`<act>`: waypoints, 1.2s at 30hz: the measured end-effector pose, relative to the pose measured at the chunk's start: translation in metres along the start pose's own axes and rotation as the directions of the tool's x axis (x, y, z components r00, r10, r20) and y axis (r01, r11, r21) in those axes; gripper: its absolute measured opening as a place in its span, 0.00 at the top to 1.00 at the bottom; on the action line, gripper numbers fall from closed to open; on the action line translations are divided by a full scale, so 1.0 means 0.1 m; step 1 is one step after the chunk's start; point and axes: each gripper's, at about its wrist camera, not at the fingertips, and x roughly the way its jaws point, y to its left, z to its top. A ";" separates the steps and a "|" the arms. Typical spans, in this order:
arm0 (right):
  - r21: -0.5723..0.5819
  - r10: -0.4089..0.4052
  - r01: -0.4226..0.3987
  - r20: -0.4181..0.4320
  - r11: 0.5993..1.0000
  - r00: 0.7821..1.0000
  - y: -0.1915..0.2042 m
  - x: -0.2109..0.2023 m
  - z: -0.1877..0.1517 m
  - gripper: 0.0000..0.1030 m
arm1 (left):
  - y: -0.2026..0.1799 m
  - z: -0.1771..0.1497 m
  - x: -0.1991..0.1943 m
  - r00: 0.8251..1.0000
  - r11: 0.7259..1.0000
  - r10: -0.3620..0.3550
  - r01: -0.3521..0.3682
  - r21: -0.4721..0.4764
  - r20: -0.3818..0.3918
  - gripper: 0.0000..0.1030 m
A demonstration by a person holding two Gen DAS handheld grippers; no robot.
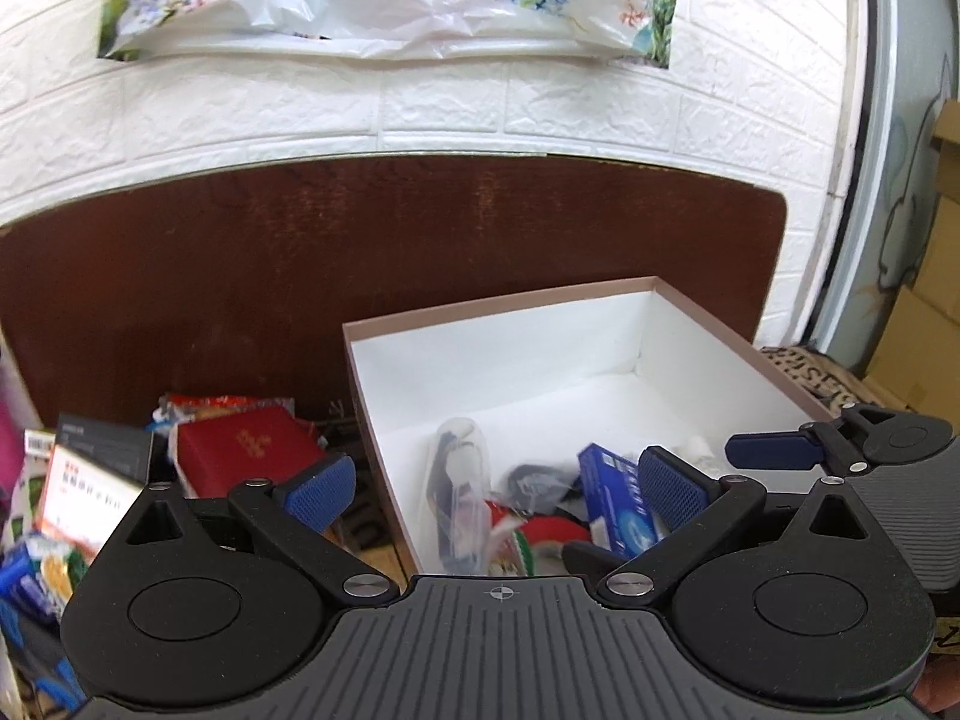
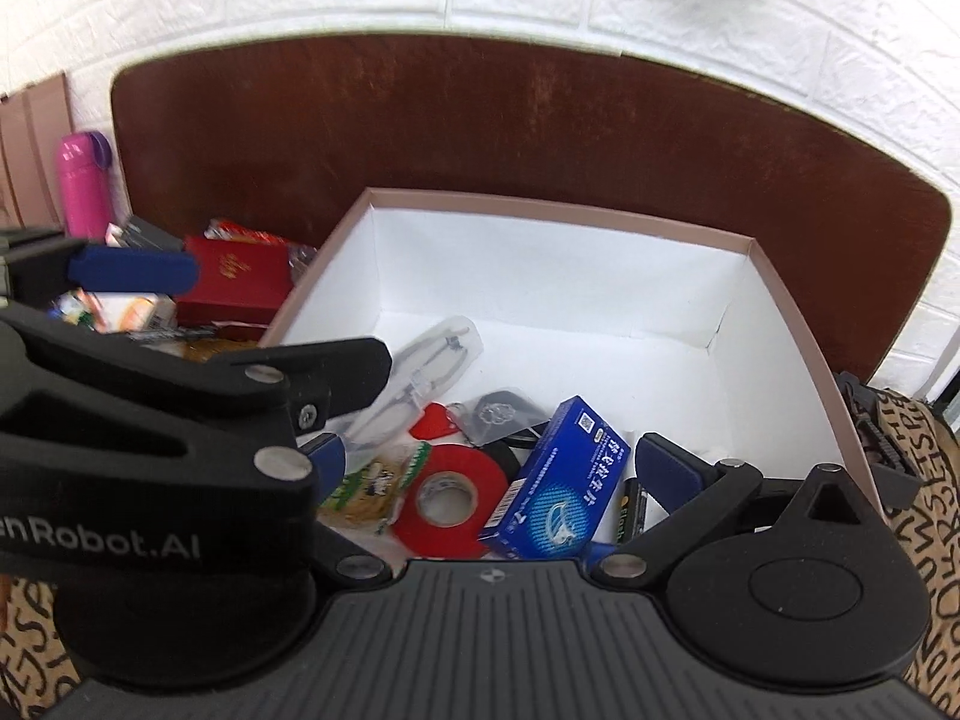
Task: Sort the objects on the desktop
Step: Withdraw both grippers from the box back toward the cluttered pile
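Note:
An open box (image 2: 798,324) with pink rim and white inside stands on the dark brown table; it also shows in the left wrist view (image 1: 708,324). Inside lie a blue carton (image 2: 558,480), a red tape roll (image 2: 447,498), bagged glasses (image 2: 429,369), a red tag (image 2: 435,420) and a dark pouch (image 2: 501,411). My right gripper (image 2: 489,465) is open and empty above these items. My left gripper (image 1: 495,483) is open and empty over the box's near-left corner; the blue carton (image 1: 612,501) and the bagged glasses (image 1: 459,480) show between its fingers.
Left of the box lies a pile: a red booklet (image 1: 249,450), a black box (image 1: 105,444), a white and orange carton (image 1: 84,498) and snack packets (image 1: 36,570). A pink bottle (image 2: 81,186) stands at the far left. A white brick wall rises behind the table.

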 end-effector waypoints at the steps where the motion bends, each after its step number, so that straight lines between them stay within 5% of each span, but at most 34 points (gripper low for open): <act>1: 0.005 0.001 -0.001 0.014 1.000 1.000 0.01 -0.04 -0.03 0.00 | 0.00 -0.03 -0.05 1.000 1.000 -0.004 0.004 0.000 0.001 0.00; 13: 0.112 -0.020 0.002 0.165 0.994 0.986 0.27 -0.60 -0.55 0.00 | -0.02 -0.49 -0.63 1.000 1.000 -0.002 0.002 -0.022 0.008 0.00; 26: 0.148 0.094 -0.106 0.085 0.983 0.992 0.81 -0.66 -1.11 0.00 | 0.14 -1.11 -0.89 0.992 0.996 0.080 -0.084 -0.033 -0.094 0.00; 36: 0.117 0.156 -0.159 0.032 0.980 0.987 1.14 -0.64 -1.24 0.00 | 0.38 -1.37 -0.99 0.982 0.988 0.104 -0.121 -0.097 -0.158 0.00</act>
